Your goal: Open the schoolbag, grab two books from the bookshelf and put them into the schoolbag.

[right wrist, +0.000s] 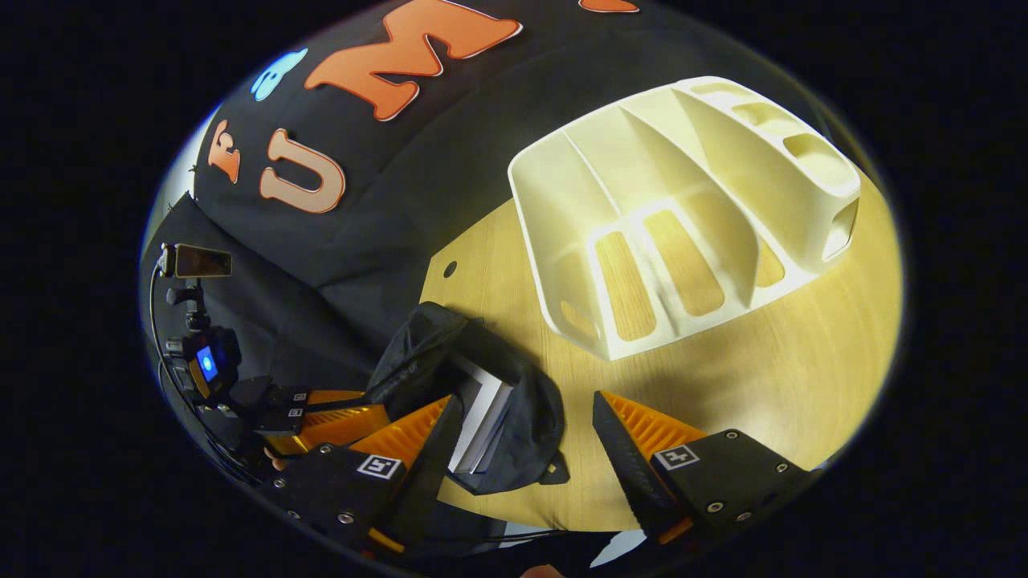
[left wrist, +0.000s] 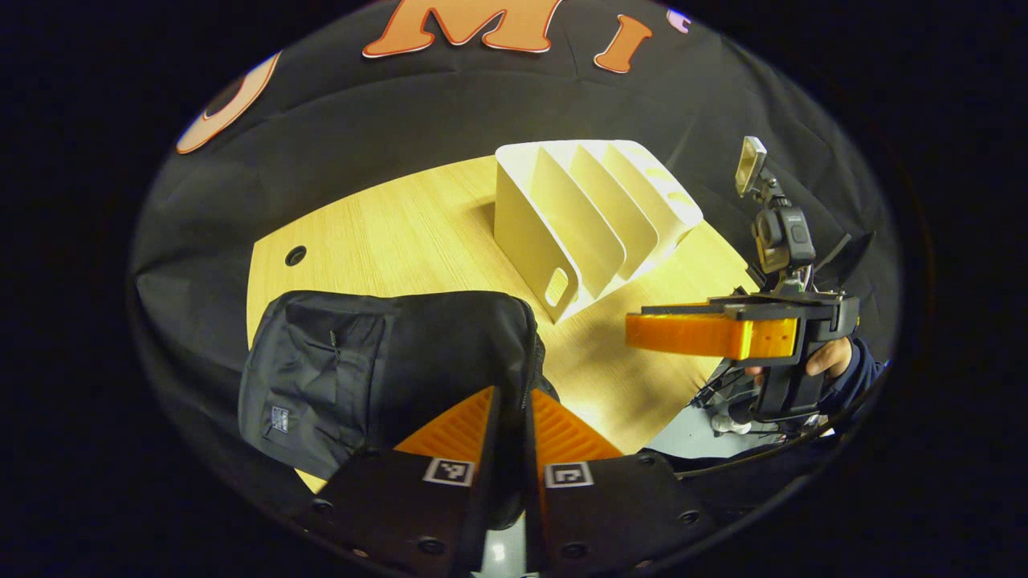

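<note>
Two books [right wrist: 482,417] stand on edge inside the open schoolbag [right wrist: 526,417].

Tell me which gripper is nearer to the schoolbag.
Left. The left gripper is right at the schoolbag, its fingers closed on the bag's edge. The right gripper hovers open above the table, off to the side of the bag, near the white bookshelf.

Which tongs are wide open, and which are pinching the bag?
The right tongs are wide open above the table. The left tongs are pinching the bag.
</note>
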`<state>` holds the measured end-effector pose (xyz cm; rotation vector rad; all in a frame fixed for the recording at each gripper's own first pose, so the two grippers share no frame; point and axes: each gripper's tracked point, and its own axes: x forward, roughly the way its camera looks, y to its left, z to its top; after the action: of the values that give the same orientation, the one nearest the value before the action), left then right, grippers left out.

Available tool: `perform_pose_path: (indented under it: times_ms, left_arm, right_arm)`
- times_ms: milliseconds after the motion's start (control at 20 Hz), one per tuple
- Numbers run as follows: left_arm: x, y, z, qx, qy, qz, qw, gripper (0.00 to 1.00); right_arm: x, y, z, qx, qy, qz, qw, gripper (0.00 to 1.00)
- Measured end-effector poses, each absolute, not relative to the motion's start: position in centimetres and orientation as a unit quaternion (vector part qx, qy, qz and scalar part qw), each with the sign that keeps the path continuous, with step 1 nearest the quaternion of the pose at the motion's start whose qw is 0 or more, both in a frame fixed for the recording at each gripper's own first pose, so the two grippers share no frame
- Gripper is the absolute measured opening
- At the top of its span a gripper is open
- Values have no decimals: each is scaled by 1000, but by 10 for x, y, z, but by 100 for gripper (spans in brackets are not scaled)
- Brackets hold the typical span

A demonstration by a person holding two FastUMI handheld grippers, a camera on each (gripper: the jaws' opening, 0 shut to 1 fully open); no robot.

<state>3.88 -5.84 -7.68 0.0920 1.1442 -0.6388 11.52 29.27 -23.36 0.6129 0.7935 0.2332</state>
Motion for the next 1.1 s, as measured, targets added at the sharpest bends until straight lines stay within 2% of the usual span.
perform_pose_path:
  times_ms: [100,150,200,250,300,350,400,450,600,850,1100]
  left_arm:
    - [35,-74,-72,26,530,-295,795,38]
    - [32,-78,-69,24,526,-291,799,42]
    - [32,-88,-66,21,521,-292,802,51]
    - [32,-96,-63,20,513,-286,809,56]
    - [33,-105,-60,19,503,-282,817,71]
    - [35,-116,-56,16,491,-280,825,72]
    - [39,-126,-48,14,474,-276,836,86]
    - [41,-133,-46,14,460,-271,845,86]
    - [57,-155,-24,16,406,-240,882,96]
    - [74,-166,23,14,257,-165,952,98]
    - [78,-162,32,-19,157,-118,980,97]
  right_arm:
    - [117,272,-223,268,365,111,885,98]
    - [119,264,-219,252,361,107,891,98]
    - [122,257,-214,239,356,107,897,98]
    - [124,248,-210,225,349,102,904,98]
    - [126,239,-204,212,341,99,911,98]
    - [125,226,-197,199,330,93,918,98]
    - [123,215,-190,184,319,90,925,98]
    - [120,204,-184,167,310,84,932,98]
    - [130,180,-158,110,271,70,954,98]
    - [121,136,-97,57,185,45,980,98]
    - [108,118,-42,19,104,35,994,98]
